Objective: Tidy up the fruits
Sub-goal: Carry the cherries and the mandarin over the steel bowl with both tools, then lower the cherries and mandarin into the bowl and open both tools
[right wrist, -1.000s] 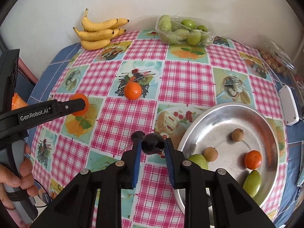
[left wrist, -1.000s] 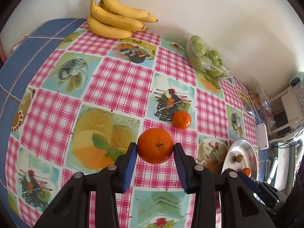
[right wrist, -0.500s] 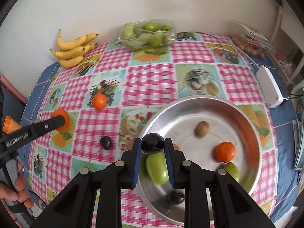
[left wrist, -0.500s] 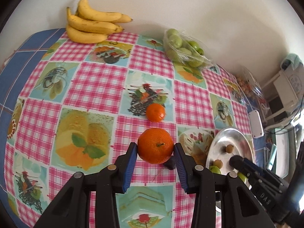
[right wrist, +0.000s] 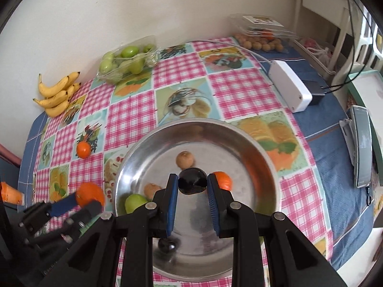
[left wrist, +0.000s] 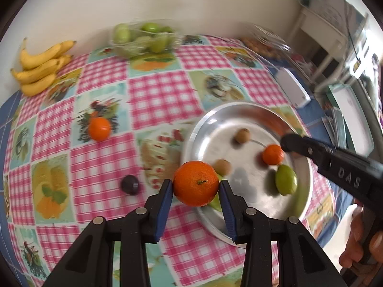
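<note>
My left gripper [left wrist: 195, 187] is shut on a large orange [left wrist: 194, 178], held above the left rim of the steel bowl [left wrist: 239, 107]. My right gripper [right wrist: 192, 180] is shut on a dark plum [right wrist: 192, 184] over the middle of the bowl [right wrist: 191, 122]. In the bowl lie two brown fruits [right wrist: 184, 159], a small orange [right wrist: 223, 179], a green fruit [right wrist: 135, 202] and another dark plum [right wrist: 167, 245]. A small orange [left wrist: 99, 128] and a dark plum [left wrist: 129, 184] lie on the checked tablecloth left of the bowl.
Bananas [right wrist: 57, 95] and a clear pack of green fruits [right wrist: 126, 59] sit against the back wall. A pack of small brown fruits [right wrist: 261, 40], a white box [right wrist: 289, 86] with its cable and a phone [right wrist: 362, 143] lie to the right of the bowl.
Both grippers have swung to the right. The right one carried its plum from the cloth to above the bowl's middle; the left one brought its orange to the bowl's left rim.
</note>
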A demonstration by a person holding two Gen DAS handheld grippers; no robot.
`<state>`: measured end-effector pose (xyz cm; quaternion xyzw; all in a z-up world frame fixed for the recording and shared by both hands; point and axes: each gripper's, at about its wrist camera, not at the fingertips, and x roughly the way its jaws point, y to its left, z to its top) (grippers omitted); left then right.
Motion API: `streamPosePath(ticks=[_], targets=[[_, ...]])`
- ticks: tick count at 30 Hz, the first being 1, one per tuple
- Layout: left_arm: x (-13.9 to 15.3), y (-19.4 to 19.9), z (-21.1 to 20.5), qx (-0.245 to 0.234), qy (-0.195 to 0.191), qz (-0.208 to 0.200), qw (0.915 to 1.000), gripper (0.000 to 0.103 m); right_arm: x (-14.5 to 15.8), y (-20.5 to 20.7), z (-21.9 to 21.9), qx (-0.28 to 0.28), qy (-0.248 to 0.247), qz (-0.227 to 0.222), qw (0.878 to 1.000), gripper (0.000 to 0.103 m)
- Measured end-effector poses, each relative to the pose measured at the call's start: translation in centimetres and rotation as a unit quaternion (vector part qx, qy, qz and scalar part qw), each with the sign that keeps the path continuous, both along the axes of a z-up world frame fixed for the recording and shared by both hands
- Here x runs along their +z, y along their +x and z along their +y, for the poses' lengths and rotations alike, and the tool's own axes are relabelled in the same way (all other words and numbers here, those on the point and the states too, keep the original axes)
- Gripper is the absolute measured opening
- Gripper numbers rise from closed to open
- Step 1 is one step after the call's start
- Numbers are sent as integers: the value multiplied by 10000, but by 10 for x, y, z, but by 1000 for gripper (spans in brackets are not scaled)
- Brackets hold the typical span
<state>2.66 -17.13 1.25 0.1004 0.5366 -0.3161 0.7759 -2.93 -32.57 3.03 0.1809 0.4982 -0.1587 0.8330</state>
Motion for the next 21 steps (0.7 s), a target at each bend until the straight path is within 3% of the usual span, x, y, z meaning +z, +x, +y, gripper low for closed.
streamPosePath(ticks=[7, 21], targets=[[-8, -23, -27, -458, 95, 39, 9989, 42, -3, -6, -5, 6, 75, 36, 10000, 26], [-22, -30, -39, -644, 248, 177, 9975, 42, -35, 0, 6, 277, 424, 527, 9973, 26]])
